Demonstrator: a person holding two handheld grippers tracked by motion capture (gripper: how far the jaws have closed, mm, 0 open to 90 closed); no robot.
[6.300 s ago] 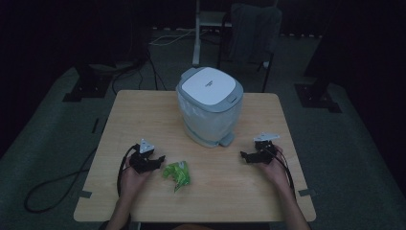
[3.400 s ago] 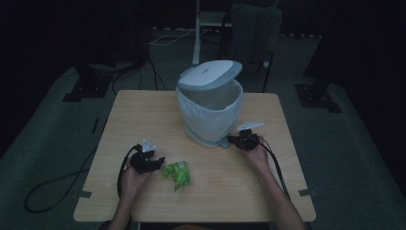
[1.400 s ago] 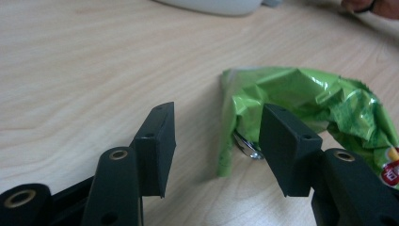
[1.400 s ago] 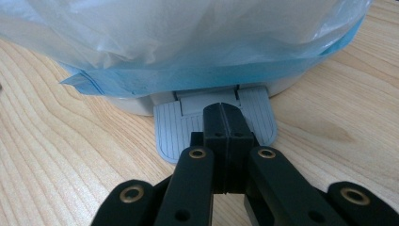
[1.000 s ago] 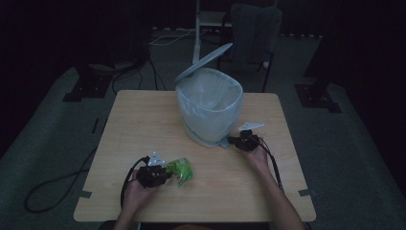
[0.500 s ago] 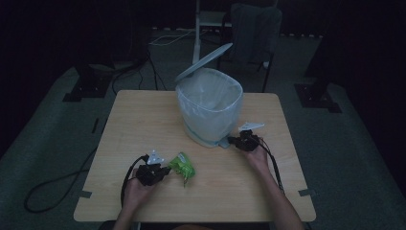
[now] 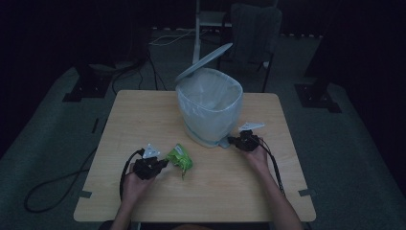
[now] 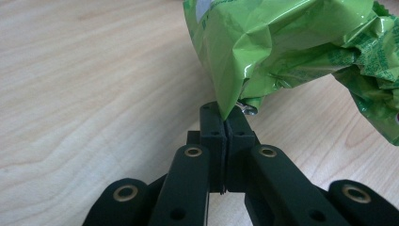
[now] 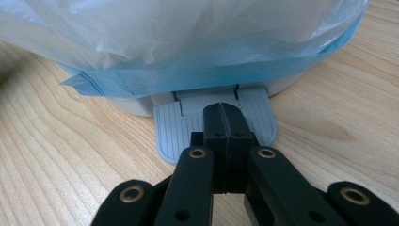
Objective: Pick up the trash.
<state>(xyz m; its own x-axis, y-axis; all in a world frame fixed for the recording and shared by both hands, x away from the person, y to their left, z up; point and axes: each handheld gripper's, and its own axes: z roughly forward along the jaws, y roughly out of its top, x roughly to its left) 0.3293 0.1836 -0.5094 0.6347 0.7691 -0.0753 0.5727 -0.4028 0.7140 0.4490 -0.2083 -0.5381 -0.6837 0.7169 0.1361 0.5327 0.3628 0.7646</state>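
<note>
Wrapper point(image 7: 179, 158): crumpled green foil, on the table point(image 7: 143, 110) near the front edge, left of centre. The left gripper point(image 7: 160, 164) has it by one edge, jaws closed flat together on the foil.

The left gripper view gives the detail: a folded corner of the wrapper point(image 8: 282, 47) is pinched between the pads point(image 8: 214, 125), no gap between them, and most of the wrapper stands above the wood. The high view gives only its place, well apart from the bin point(image 7: 210, 112).

Bin: pale, with a clear liner, at the middle of the table toward the back edge. Lid point(image 7: 203, 62) tilted up and back, mouth open.

Right gripper point(image 7: 234, 140): at the bin's foot on its right side. In the right gripper view the jaws are fully closed on nothing, and the closed tips point(image 9: 225, 120) press on the ribbed grey pedal point(image 9: 171, 134) at the base, under the liner point(image 9: 188, 42). The high view is too dark to show this contact.

Against earlier frames: a second ago the left jaws stood partly apart beside the wrapper; they have just closed on it. The left hand has shifted only slightly. The right gripper has held on the pedal since the lid began lifting; the lid, flat at the start, is tilted as it was a second ago. The wrapper lies close to where it first lay.
</note>
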